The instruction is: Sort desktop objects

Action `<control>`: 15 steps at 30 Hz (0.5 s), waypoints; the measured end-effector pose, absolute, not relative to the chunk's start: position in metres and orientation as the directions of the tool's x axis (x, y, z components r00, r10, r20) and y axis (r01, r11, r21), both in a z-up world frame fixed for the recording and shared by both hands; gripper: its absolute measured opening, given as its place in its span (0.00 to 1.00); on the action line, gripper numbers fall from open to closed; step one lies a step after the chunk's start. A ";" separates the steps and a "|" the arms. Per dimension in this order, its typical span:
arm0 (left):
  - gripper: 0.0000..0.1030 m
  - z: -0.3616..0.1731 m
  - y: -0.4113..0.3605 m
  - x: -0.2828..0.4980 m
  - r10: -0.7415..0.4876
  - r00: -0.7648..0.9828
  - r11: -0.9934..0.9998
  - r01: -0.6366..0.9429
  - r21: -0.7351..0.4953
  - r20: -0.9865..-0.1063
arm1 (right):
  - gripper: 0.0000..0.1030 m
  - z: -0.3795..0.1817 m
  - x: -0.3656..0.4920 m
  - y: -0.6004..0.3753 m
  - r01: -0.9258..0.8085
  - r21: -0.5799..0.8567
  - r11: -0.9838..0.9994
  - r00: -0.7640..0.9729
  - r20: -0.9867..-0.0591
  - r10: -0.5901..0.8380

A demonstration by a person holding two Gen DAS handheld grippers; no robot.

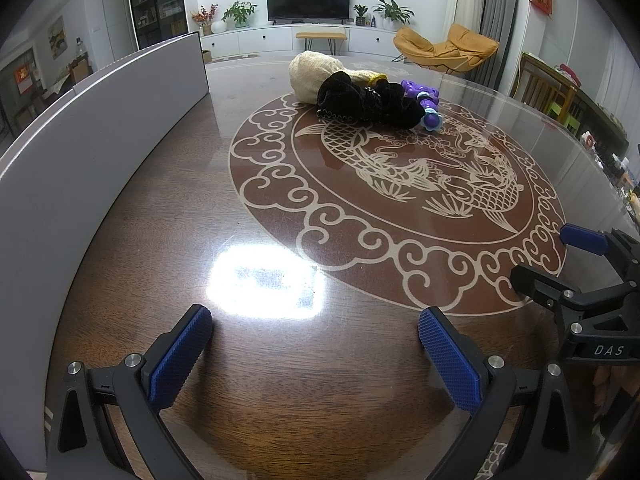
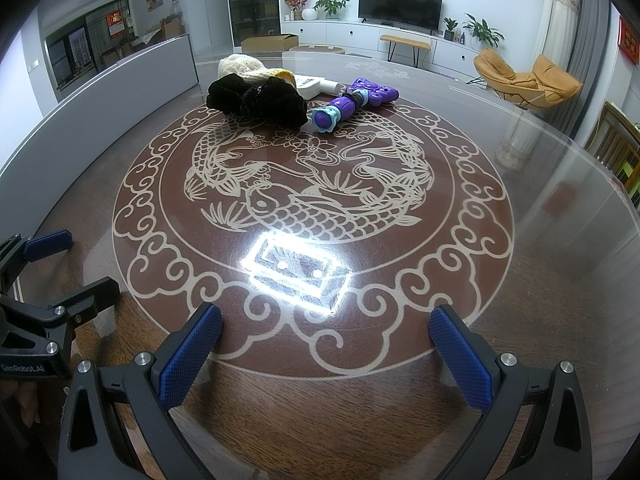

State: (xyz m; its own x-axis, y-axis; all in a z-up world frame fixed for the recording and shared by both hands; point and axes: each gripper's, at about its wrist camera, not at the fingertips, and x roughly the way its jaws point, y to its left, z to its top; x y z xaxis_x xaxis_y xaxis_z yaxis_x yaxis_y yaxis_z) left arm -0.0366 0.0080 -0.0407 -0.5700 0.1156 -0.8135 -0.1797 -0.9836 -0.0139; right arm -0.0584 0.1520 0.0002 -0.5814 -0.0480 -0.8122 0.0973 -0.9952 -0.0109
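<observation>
Glossy brown table with a carp medallion fills both views. My left gripper and right gripper gape wide at the bottom, holding nothing. Upper centre, black cloth touches a cream pouch; purple toy just beside.

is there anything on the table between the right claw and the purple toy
Nothing visible: only bare table lies between the open right claw and the purple toy. The black cloth sits just left of it.
</observation>
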 end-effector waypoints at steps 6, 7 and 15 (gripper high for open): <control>1.00 -0.041 0.008 -0.036 0.116 -0.570 -0.984 -0.180 -0.014 -0.813 | 1.00 0.000 -0.058 0.152 0.097 -0.011 -0.995 -0.581 -0.812 -0.048; 1.00 -0.041 0.008 -0.036 0.116 -0.570 -0.984 -0.180 -0.014 -0.813 | 1.00 0.001 -0.058 0.152 0.097 -0.011 -0.995 -0.582 -0.812 -0.048; 1.00 -0.041 0.008 -0.036 0.116 -0.570 -0.984 -0.180 -0.014 -0.813 | 1.00 0.001 -0.058 0.152 0.097 -0.011 -0.995 -0.582 -0.812 -0.048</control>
State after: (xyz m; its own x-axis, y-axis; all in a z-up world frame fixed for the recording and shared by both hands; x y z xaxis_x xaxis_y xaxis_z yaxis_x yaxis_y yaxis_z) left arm -0.0360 0.0083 -0.0405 -0.5701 0.1156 -0.8134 -0.1801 -0.9836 -0.0135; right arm -0.0578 0.1520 0.0009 -0.5815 -0.0480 -0.8121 0.0973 -0.9952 -0.0109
